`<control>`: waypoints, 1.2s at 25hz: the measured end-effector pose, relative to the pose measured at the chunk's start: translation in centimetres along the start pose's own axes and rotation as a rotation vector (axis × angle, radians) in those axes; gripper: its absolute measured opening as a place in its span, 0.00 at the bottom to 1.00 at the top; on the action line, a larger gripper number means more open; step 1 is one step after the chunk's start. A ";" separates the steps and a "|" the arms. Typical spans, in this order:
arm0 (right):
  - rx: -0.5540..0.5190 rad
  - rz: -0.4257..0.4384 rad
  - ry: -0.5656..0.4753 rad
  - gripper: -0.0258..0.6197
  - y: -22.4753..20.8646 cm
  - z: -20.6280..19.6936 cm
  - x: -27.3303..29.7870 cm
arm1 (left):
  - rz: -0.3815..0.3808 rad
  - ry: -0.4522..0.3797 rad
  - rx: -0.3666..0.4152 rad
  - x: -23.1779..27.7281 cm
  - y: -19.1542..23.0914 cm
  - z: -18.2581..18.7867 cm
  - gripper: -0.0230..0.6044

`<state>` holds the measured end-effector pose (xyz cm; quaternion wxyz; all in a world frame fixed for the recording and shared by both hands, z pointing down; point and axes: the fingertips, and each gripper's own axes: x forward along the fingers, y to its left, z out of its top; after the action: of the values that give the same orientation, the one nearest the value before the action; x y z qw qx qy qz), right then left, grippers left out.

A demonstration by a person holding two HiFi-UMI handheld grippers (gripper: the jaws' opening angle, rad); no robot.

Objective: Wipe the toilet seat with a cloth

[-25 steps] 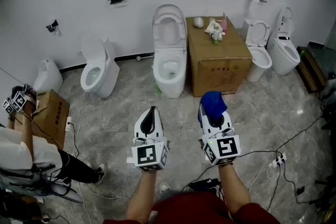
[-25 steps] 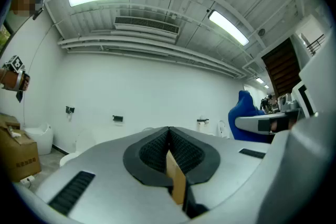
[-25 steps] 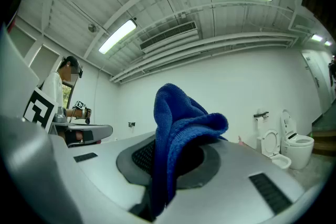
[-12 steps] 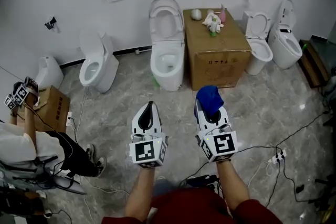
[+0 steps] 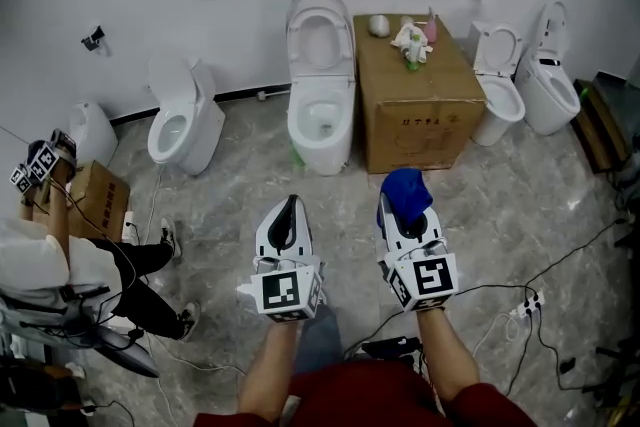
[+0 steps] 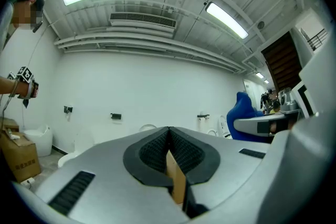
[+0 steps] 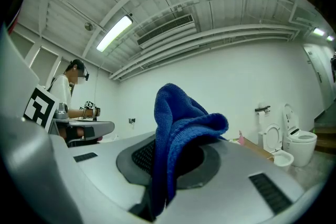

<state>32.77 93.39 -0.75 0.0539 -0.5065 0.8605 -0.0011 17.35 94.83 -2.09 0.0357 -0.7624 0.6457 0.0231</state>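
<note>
Blue cloth [image 5: 406, 190], one piece, is clamped in the right gripper [image 5: 400, 213], low and right of centre in the head view. In the right gripper view its jaws are closed on the lower fold, and the cloth stands upright between the pads, long axis vertical, with its top edge flopping toward the right of the frame. The left gripper [image 5: 290, 206], just left of the right one, has its jaws fully together and holds nothing. Both grippers point toward the top of the head frame. Four toilets stand along the white wall: one at upper left [image 5: 185, 120], one at upper centre [image 5: 320, 85] and two at upper right [image 5: 497, 80] [image 5: 550, 80]. The centre toilet has its lid raised against the wall. Its seat [image 5: 320, 118] has its long axis running top to bottom, front end toward the grippers, well apart from the cloth. Two cardboard boxes are present: a large one [image 5: 415, 105] just right of the centre toilet and a small one [image 5: 95, 200] at left.
</note>
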 end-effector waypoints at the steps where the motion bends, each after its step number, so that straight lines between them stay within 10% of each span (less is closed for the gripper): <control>1: -0.008 -0.001 0.004 0.13 0.2 -0.1 1.3 | -0.002 0.001 -0.004 1.0 1.0 -0.2 0.06; 18: -0.074 -0.058 0.063 0.13 4.5 -0.7 29.3 | -0.074 -0.004 -0.047 21.2 21.6 -0.2 0.06; 30: -0.075 -0.096 0.041 0.13 4.1 -0.7 35.8 | -0.126 -0.026 -0.044 26.7 25.1 -1.2 0.06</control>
<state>11.88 64.18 -3.61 0.0172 -0.5486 0.8357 0.0184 -2.99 64.37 -3.71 0.0288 -0.8017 0.5953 0.0447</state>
